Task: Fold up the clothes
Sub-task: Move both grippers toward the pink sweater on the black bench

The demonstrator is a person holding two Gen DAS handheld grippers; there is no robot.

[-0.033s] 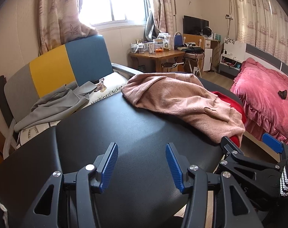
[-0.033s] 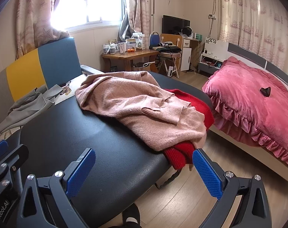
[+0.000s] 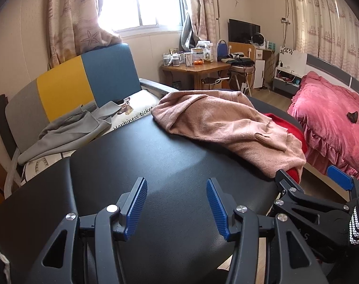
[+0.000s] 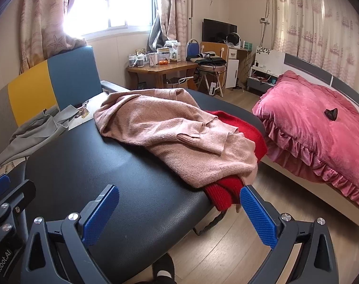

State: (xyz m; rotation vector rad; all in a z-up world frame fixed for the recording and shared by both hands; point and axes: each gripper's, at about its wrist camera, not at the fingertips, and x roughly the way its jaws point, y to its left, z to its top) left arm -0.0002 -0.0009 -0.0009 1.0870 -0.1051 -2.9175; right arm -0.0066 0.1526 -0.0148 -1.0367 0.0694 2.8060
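Note:
A crumpled pink knit sweater [image 3: 222, 127] [image 4: 170, 137] lies on the far right part of the black padded table [image 3: 136, 165] [image 4: 84, 165]. It covers a red knit garment [image 3: 288, 127] [image 4: 226, 189] that hangs over the table's right edge. My left gripper [image 3: 177, 203] is open and empty, low over the bare near part of the table. My right gripper [image 4: 179, 213] is open and empty at the near right edge, just short of the red garment; it also shows in the left wrist view [image 3: 314, 179].
A grey garment [image 3: 68, 130] [image 4: 35, 130] lies on a grey, yellow and blue sofa [image 3: 84, 80] left of the table. A pink bed [image 3: 330, 118] [image 4: 321, 127] stands to the right across a strip of wood floor. A cluttered wooden desk [image 3: 198, 67] stands behind.

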